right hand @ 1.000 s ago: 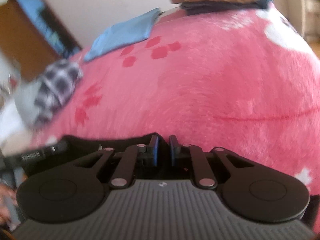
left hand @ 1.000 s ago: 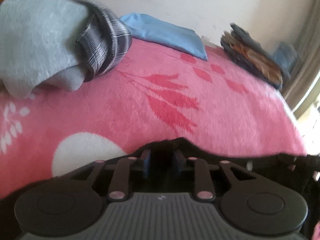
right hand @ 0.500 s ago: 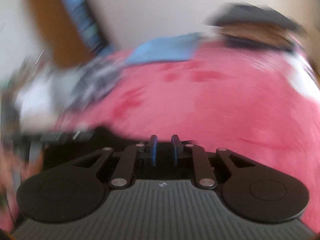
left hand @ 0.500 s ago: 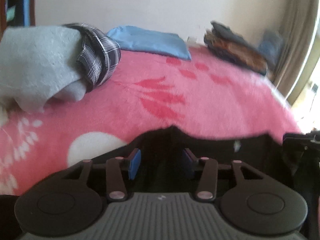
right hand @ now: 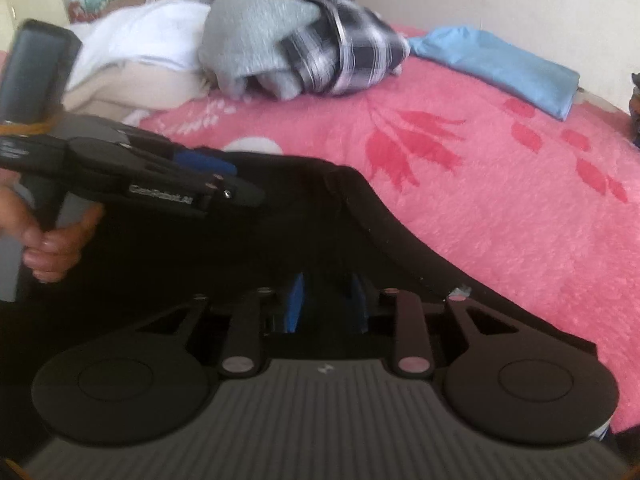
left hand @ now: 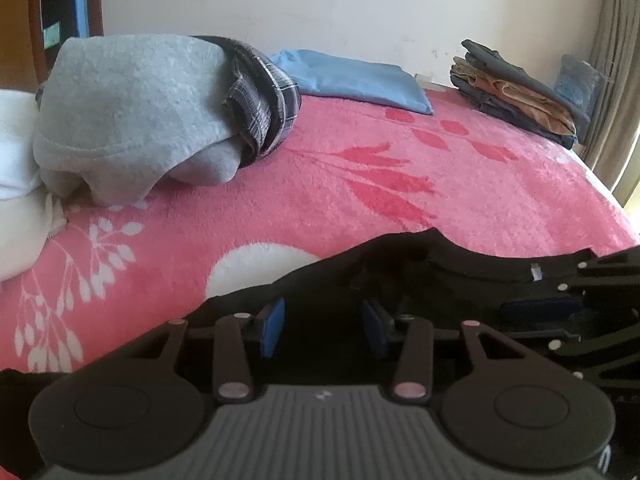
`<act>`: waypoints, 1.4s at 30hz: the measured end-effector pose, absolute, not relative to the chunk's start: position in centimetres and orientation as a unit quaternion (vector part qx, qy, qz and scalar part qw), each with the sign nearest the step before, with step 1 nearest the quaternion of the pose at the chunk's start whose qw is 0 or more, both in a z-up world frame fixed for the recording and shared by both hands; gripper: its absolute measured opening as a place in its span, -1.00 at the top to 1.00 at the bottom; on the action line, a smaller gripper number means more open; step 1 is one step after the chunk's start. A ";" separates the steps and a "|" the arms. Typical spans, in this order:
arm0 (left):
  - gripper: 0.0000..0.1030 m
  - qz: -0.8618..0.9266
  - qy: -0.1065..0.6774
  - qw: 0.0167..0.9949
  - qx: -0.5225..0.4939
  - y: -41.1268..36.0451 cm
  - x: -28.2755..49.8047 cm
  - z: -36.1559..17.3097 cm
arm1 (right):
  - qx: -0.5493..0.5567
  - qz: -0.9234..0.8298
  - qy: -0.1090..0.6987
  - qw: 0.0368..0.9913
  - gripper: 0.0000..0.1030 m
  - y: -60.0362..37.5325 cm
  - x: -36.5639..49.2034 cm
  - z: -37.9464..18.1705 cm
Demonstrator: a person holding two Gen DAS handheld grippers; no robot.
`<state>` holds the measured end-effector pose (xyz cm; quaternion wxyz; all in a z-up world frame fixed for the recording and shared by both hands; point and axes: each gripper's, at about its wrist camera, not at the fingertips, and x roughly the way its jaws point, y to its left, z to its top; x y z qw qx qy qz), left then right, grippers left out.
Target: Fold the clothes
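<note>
A black garment (left hand: 420,268) lies flat on the pink blanket (left hand: 320,184) at the near edge; it also shows in the right wrist view (right hand: 280,216). My left gripper (left hand: 323,330) is open just over the garment, its blue pads (left hand: 272,326) apart with nothing between them. My right gripper (right hand: 327,304) is open above the same garment, pads (right hand: 296,302) apart. The left gripper (right hand: 208,172) also shows at the left of the right wrist view, and the right gripper (left hand: 560,304) at the right of the left wrist view.
A heap of unfolded clothes, grey sweater (left hand: 132,108) and plaid shirt (left hand: 264,100), lies at the back left beside white fabric (left hand: 16,184). A folded blue cloth (left hand: 352,80) and a stack of folded clothes (left hand: 516,92) sit by the far wall.
Both grippers were shut on the black garment a second ago and have opened, letting it go. The right gripper has swung left toward the left one.
</note>
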<state>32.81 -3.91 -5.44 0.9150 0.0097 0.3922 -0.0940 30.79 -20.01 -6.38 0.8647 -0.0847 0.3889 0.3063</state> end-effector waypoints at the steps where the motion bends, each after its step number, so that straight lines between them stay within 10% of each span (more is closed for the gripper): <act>1: 0.13 -0.094 0.390 0.916 0.012 -3.9 32.8 -5.5 | -0.092 0.304 0.388 0.865 0.54 -19.8 30.7 -6.5; 5: 0.13 -0.094 0.383 0.919 0.019 -4.0 32.9 -5.5 | -0.119 0.296 0.373 0.871 0.95 -19.4 30.2 -6.3; 19: 0.13 -0.086 0.372 0.924 0.024 -3.5 33.5 -5.6 | -0.061 0.236 0.355 0.902 1.00 -20.2 32.8 -6.6; 23: 0.13 -0.085 0.373 0.924 0.028 -3.2 33.6 -5.6 | 0.028 0.275 0.353 0.894 0.85 -21.7 32.8 -5.8; 26: 0.13 -0.084 0.370 0.925 0.030 -3.1 33.8 -5.4 | 0.015 0.296 0.354 0.887 0.30 -20.9 32.4 -5.8; 30: 0.13 -0.081 0.365 0.927 0.033 -3.0 33.8 -5.6 | -0.011 0.298 0.367 0.881 0.30 -19.3 32.6 -6.7; 33: 0.13 -0.080 0.362 0.928 0.033 -2.9 33.9 -5.6 | -0.028 0.298 0.363 0.882 0.95 -18.6 32.5 -7.0; 42: -0.03 -0.097 0.341 0.934 0.033 -2.9 33.2 -4.6 | -0.030 0.266 0.340 0.902 1.00 -18.3 33.9 -6.9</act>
